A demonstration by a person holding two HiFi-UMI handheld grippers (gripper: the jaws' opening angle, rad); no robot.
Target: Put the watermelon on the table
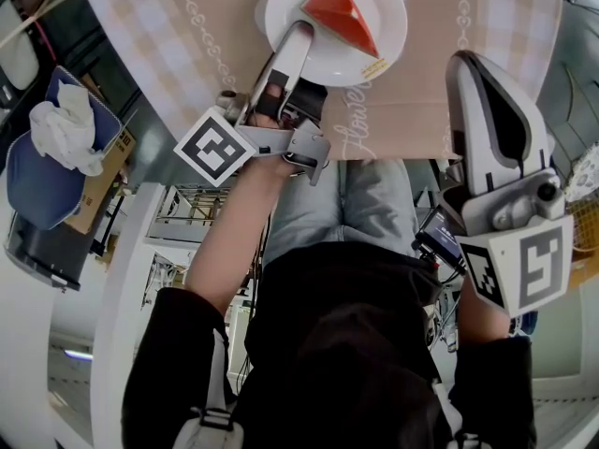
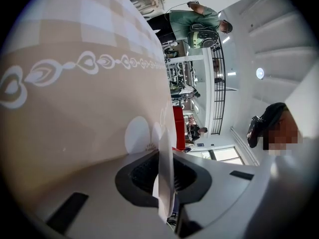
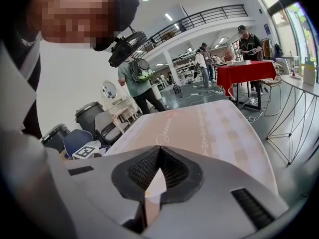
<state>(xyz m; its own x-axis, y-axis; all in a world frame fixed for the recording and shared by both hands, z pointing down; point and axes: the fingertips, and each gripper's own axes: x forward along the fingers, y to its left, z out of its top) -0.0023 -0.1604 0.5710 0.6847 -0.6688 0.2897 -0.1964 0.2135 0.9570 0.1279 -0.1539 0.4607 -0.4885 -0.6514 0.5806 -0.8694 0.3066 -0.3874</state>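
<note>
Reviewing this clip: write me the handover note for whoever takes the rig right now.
Left gripper: shut on the rim of the white plate.
Right gripper: shut, empty, held near the table edge.
Things: the watermelon slice lies on the plate, over the tablecloth; I cannot tell whether the plate rests on it.
Done: plate is over the table.
Left: make sure it sits down, open the left jaws, withdraw.

The left gripper [image 1: 301, 34] reaches far forward, jaws clamped on the plate [image 1: 388, 12] rim; the right gripper [image 1: 465, 64] hangs near, jaws together.
</note>
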